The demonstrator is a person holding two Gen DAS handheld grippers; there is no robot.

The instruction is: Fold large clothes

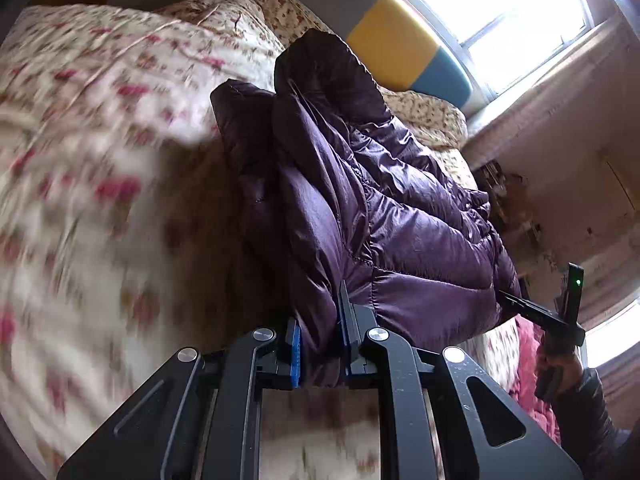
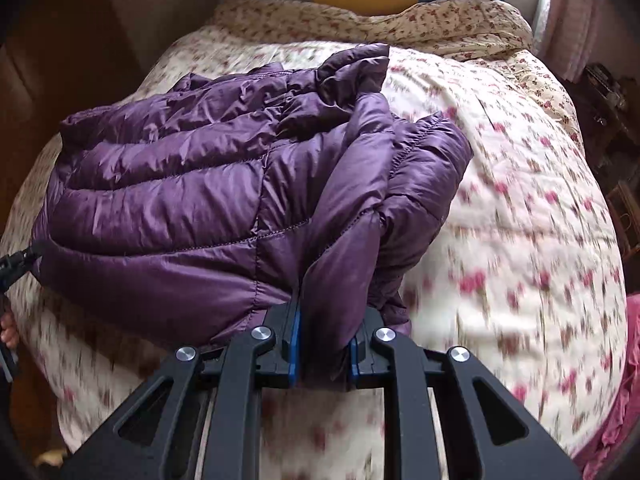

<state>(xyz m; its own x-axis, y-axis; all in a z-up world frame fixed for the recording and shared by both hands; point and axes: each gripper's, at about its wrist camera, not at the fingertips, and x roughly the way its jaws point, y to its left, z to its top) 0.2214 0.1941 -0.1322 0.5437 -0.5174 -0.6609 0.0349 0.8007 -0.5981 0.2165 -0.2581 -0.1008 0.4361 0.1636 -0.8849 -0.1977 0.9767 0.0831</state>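
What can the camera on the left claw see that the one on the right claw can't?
Only the left view shows the bright window and the person's hand carrying the right claw.

Only the right view shows the wide stretch of floral bedspread beyond the jacket.

Both show the purple puffer jacket, pinched by the left claw and the right claw, and the yellow and blue headboard.

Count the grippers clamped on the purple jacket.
2. The left gripper pinches the purple jacket at one end; the right gripper pinches its other end, over the floral quilt. No third gripper shows.
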